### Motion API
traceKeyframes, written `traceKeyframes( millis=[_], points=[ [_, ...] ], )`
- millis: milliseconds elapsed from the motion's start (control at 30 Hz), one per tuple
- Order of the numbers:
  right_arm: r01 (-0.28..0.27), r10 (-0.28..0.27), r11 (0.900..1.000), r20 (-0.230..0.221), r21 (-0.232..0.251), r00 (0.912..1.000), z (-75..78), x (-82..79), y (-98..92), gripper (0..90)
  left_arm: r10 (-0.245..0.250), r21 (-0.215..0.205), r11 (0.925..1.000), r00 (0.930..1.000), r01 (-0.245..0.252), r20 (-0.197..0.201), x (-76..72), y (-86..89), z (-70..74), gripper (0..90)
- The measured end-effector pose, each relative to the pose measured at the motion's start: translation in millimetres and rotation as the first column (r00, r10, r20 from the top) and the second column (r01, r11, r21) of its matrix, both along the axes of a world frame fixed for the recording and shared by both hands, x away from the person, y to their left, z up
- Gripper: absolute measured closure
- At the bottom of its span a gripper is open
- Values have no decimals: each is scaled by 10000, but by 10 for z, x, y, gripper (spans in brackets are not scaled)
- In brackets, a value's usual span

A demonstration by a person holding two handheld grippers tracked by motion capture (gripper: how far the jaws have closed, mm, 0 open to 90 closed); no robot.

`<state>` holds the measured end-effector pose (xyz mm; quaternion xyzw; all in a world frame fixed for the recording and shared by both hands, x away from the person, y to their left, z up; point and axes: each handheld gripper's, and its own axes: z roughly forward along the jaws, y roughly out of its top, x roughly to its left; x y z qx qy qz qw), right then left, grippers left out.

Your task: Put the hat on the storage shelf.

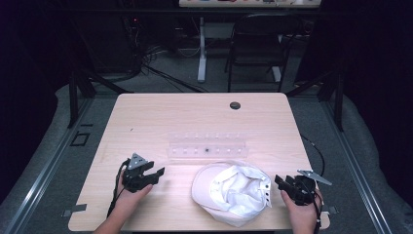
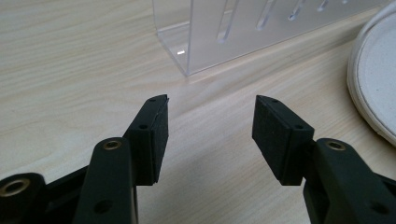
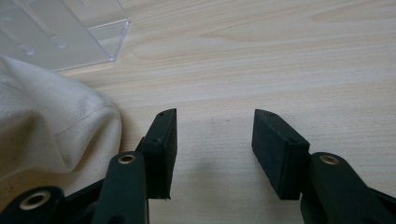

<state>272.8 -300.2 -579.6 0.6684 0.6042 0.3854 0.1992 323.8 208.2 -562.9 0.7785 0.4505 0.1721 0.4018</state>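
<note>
A white cap (image 1: pixel 233 192) lies upside down near the front middle of the wooden table (image 1: pixel 146 117), its brim to the left. Behind it stands a clear plastic rack (image 1: pixel 207 145) with a row of pegs. My left gripper (image 1: pixel 155 175) rests on the table left of the cap, jaws open with nothing between them. In the left gripper view, the gripper (image 2: pixel 211 116) faces the rack's end (image 2: pixel 205 42), with the cap brim (image 2: pixel 373 79) at right. My right gripper (image 1: pixel 279 183) sits right of the cap, open and empty. In the right gripper view the cap's cloth (image 3: pixel 46 121) lies beside the gripper (image 3: pixel 215 133).
A round cable hole (image 1: pixel 235 105) is in the table's far edge. Beyond the table stand a dark folding chair (image 1: pixel 258 44) and a white desk leg (image 1: pixel 201 53) with cables on the floor. Bare tabletop stretches across the far half and left side.
</note>
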Motion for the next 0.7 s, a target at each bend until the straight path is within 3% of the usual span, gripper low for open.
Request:
traceKeyframes(
  millis=[233, 300, 333, 367, 467, 500, 533, 567, 633, 700],
  points=[
    [104, -94, 9994, -311, 345, 9995, 139, -64, -22, 513, -229, 53, 9997, 9997, 229, 60, -14, -49, 29, 465],
    [-4, 48, 9988, -885, 487, 9961, 214, -74, -45, 521, -316, 134, 9994, 9993, 314, 178, -26, -93, 32, 465],
    [-4, 48, 9988, -885, 487, 9961, 214, -74, -45, 521, -316, 134, 9994, 9993, 314, 178, -26, -93, 32, 464],
    [-232, 318, 9973, -1271, 691, 9914, 272, -80, -45, 521, -453, 261, 9987, 9988, 448, 166, -31, -119, 32, 465],
    [-413, 530, 9965, -1673, 730, 9845, 326, -84, -46, 531, -580, 298, 9979, 9982, 575, 153, -41, -138, 35, 465],
    [-633, 859, 9914, -2045, 1150, 9751, 389, -83, -69, 531, -580, 279, 9980, 9981, 574, 197, -47, -149, 31, 465],
    [-633, 859, 9914, -2045, 1150, 9751, 389, -83, -69, 531, -635, 319, 9975, 9978, 629, 201, -51, -153, 36, 465],
    [-644, 983, 9867, -2318, 1496, 9678, 467, -78, -94, 531, -685, 316, 9972, 9973, 677, 256, -53, -159, 34, 465],
    [-650, 1011, 9860, -2407, 1538, 9653, 511, -76, -108, 531, -677, 324, 9972, 9974, 669, 245, -54, -161, 32, 464],
    [-880, 1374, 9775, -2625, 1915, 9551, 615, -80, -137, 530, -671, 323, 9973, 9975, 663, 243, -53, -161, 32, 464]
  ],
)
